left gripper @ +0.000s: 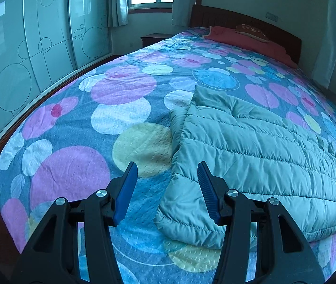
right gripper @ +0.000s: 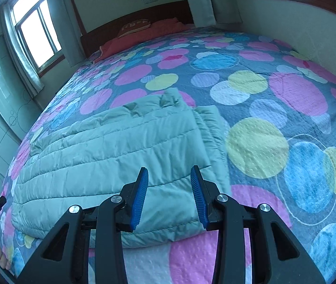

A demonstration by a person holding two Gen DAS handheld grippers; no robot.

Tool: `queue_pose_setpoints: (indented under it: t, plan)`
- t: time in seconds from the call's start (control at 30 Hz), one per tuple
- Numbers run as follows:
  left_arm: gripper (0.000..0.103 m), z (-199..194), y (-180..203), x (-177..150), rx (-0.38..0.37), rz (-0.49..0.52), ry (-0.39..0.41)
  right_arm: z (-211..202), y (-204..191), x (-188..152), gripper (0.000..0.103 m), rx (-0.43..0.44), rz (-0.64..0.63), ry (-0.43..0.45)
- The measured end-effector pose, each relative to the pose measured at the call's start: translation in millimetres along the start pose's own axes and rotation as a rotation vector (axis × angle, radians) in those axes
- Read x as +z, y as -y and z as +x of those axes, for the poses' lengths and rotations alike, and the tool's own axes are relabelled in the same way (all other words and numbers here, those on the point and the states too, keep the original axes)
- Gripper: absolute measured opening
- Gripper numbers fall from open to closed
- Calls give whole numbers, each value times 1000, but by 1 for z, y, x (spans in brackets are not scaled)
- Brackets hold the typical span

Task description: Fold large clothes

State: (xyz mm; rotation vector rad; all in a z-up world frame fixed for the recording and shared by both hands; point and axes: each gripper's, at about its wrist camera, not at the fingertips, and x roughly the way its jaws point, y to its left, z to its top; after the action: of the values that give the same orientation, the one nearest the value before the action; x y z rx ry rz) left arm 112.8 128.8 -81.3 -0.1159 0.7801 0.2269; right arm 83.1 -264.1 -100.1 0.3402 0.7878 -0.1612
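Observation:
A pale green quilted puffer jacket [left gripper: 250, 156] lies flat on the bed, with a folded sleeve showing along its left edge. My left gripper [left gripper: 165, 177] is open and empty, hovering over the jacket's near left corner. In the right wrist view the same jacket [right gripper: 111, 156] lies with its sleeve folded in along the right edge. My right gripper [right gripper: 169, 179] is open and empty, just above the jacket's near right corner.
The bedspread [left gripper: 78, 170] has large pink, blue and yellow circles. A red pillow [left gripper: 238, 37] lies by the wooden headboard [left gripper: 227, 16]. Glass wardrobe doors [left gripper: 26, 59] run along the bed's left side. A wall borders the bed's right side [right gripper: 298, 28].

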Motion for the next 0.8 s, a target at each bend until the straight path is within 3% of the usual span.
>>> queue_pose_setpoints:
  t: [0.13, 0.37, 0.53, 0.8]
  plan:
    - [52, 3, 21, 4, 10, 54, 19, 10, -31, 1, 38, 26, -64, -17]
    - [52, 15, 60, 14, 109, 199, 73, 31, -96, 7, 38, 22, -226, -34]
    - [52, 28, 78, 20, 122, 223, 64, 42, -134, 12, 38, 56, -282, -43]
    - [53, 62, 104, 4, 175, 322, 9, 71, -169, -3, 38, 12, -383, -89]
